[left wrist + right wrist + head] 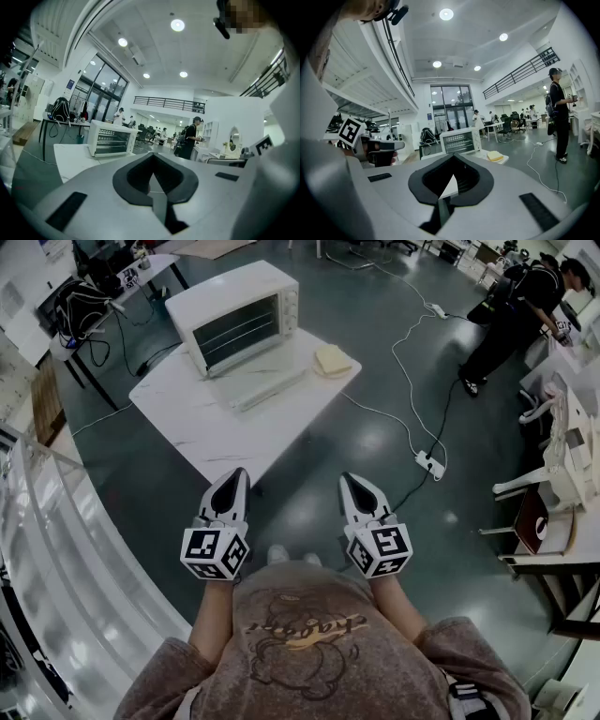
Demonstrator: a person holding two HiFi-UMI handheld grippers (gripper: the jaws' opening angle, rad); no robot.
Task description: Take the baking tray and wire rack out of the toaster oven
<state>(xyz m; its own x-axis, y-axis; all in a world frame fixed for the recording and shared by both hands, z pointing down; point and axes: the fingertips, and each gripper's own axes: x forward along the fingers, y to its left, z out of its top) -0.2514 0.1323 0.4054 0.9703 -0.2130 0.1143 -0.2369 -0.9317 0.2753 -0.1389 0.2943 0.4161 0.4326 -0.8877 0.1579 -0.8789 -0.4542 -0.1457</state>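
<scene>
Well, nothing begun: left hand-held gripper (238, 476) and right hand-held gripper (352, 480) clenched, empty, well short of counter (202, 427); toaster oven (236, 315) far, tray and rack presumably inside.

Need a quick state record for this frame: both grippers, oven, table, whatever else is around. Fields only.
left gripper: fingers together, empty, short of the table
right gripper: fingers together, empty, short of the table
toaster oven: on the white table, toward its far side, untouched
oven door: cannot tell whether open or shut at this range
yellow pad: on the table, right of the oven
power strip: on the floor, right of the table
bystander: standing, far right
</scene>
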